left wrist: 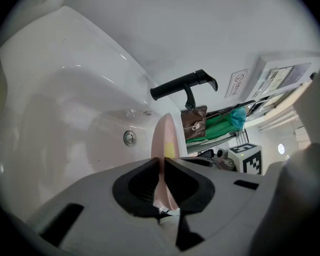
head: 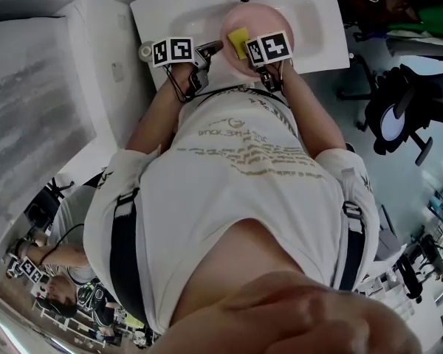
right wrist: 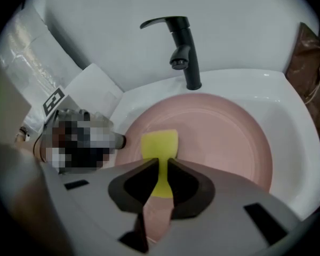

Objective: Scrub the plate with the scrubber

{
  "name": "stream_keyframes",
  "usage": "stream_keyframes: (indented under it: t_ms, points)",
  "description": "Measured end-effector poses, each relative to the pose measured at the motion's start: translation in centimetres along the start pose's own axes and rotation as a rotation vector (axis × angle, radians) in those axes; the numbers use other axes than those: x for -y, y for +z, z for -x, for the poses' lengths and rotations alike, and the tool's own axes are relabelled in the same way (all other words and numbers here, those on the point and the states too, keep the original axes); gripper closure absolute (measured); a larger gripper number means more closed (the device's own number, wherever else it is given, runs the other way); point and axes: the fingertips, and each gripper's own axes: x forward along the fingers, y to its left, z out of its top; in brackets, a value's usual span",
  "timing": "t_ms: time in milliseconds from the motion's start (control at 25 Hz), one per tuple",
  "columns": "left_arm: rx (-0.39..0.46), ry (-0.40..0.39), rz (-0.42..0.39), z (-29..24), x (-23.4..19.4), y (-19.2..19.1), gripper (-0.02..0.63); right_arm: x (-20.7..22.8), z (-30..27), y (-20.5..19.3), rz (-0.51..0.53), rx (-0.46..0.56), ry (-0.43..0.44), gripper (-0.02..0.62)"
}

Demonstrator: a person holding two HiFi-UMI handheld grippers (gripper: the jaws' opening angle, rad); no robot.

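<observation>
Plate [head: 264, 19], round and pale pink, sat in the basin of a white sink [head: 321, 43], directly below a matte black faucet [right wrist: 184, 47]. Its surface was smooth and glossy, with a shallow flat centre and a broad raised rim, and it carried no pattern. From the right gripper view it filled most of the basin, its face turned up toward the camera. From the left gripper view it appeared edge-on, as a thin pink sliver rising between the jaws.

Left gripper [left wrist: 161, 161] had its two dark jaws closed on the plate's near rim, one on each face, at the plate's left side in the head view. Right gripper [right wrist: 163, 161] had its jaws pinched tight on a yellow scrubber [right wrist: 160, 145]. The scrubber was a flat square of bright yellow, squeezed narrow where the jaws held it and spreading wide above them. Its wide end lay against the plate's face, on the left part, near the rim.

Both grippers sat close together over the sink, each carrying a cube with black and white square markers. The person wore a white T-shirt [head: 244, 168] with dark straps over the shoulders. A round metal overflow fitting [left wrist: 129, 138] showed on the basin wall behind the plate. Whether the plate's underside touched the basin floor could not be told.
</observation>
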Motion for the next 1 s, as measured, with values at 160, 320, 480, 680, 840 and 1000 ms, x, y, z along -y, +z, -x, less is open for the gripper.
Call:
stream_keyframes:
  t_ms: [160,320,480,680,840,1000]
  points:
    - [-0.001,-0.001,0.017,-0.2,-0.2,0.1,0.566,-0.5,0.0,-1.3,0.008,-0.016,0.010,0.538]
    - [-0.004,-0.001,0.026,-0.3,-0.4,0.2,0.566,0.7,0.3,-2.3,-0.010,-0.026,-0.020,0.537]
    - [-0.011,0.009,0.024,-0.4,-0.6,0.3,0.566,3.8,1.0,-2.6,-0.036,-0.023,-0.118,0.537]
    - [-0.014,0.013,0.044,-0.5,-0.9,0.2,0.566,4.8,2.2,-1.4,-0.059,0.060,-0.130,0.537]
    - [-0.014,0.021,0.074,-0.6,-1.4,0.0,0.566,5.0,3.8,0.4,-0.090,0.188,-0.127,0.537]
    - [-0.009,0.026,0.130,-0.6,-1.8,-0.3,0.566,4.9,5.6,1.9,-0.081,0.297,-0.130,0.537]
